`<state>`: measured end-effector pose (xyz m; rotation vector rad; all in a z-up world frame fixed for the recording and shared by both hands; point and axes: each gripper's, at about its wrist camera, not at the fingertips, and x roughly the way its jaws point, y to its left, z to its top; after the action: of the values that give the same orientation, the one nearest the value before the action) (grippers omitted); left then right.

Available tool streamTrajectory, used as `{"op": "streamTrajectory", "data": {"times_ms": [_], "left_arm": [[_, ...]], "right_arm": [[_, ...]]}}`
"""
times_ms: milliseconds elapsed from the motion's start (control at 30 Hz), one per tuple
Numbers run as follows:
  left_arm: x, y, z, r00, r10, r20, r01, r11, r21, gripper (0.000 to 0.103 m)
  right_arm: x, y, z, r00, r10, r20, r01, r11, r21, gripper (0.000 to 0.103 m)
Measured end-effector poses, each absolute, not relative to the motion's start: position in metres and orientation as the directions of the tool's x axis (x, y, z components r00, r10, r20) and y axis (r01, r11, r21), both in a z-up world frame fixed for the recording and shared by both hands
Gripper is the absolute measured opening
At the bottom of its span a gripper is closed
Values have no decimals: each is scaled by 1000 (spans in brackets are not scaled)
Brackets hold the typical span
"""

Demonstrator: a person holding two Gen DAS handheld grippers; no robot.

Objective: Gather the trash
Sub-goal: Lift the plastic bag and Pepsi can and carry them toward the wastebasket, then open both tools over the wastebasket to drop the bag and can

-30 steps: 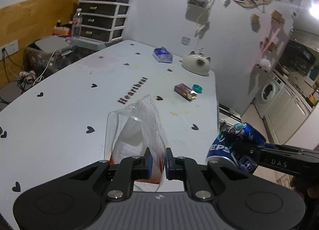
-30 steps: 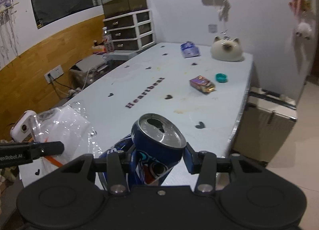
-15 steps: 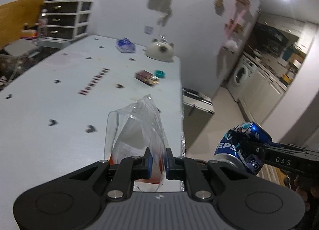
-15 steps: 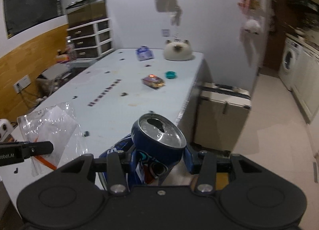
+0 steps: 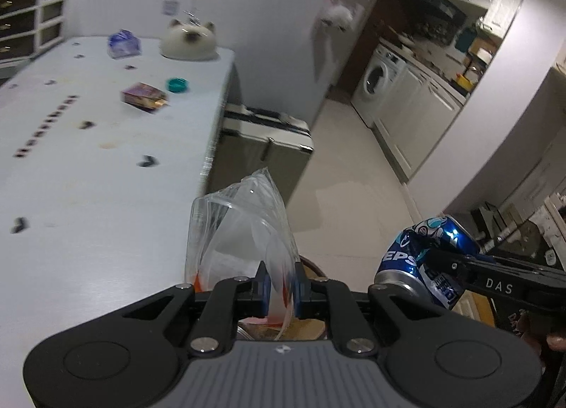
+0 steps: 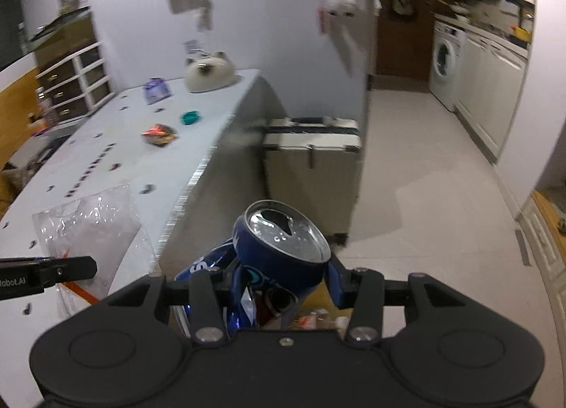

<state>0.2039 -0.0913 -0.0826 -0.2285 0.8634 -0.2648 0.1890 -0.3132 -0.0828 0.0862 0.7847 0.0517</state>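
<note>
White tabletop [image 5: 88, 178] runs left, floor right; left gripper [image 5: 279, 284] is clamped on one clear bag [image 5: 240, 231] off the near edge; right gripper [image 6: 283, 279] pinches one crushed can [image 6: 279, 248]. Carry both level, releasing only above a bin; three scraps remain toward the far edge: wrapper [image 5: 144, 96], cap [image 5: 177, 84], pouch [image 5: 122, 43].

The left gripper [image 5: 279, 287] has its fingers [image 5: 263, 286] pinched nearly together; the right gripper [image 6: 283, 280], level beside it, is clamped wider.
</note>
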Motion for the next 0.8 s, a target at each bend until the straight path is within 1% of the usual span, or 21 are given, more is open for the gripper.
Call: {"op": "streamTrajectory", "data": {"times_ms": [100,233,400,533,600,667,800], "left_arm": [[227,-118,-95,589,-331,-737,140,940,-311,12],[259,-150,-116,550,-313,-774,144,949,-281,12],[299,-177,-161,463,-276,-842,188,959,-211,12],[331,-190,-198,369,-295,-881,251,945,-211,13],[348,-196,-216,325,-306,-895,285,934,-215,13],[366,-206,-236,283,-295,-913,345,919,-190,13],[393,-232,-275,223,-230,-947,538,840,-77,13]], "right_arm": [[203,-348,-92,692,62,-719,17,995,102,46],[224,-385,-107,670,57,-740,42,993,114,46],[248,-415,-132,635,55,-771,55,992,116,46],[266,-422,-161,580,65,-812,77,988,134,46],[273,-423,-175,552,80,-830,88,984,154,46],[280,-420,-190,527,96,-844,94,981,170,46],[290,-414,-217,475,116,-872,123,973,196,46]]}}
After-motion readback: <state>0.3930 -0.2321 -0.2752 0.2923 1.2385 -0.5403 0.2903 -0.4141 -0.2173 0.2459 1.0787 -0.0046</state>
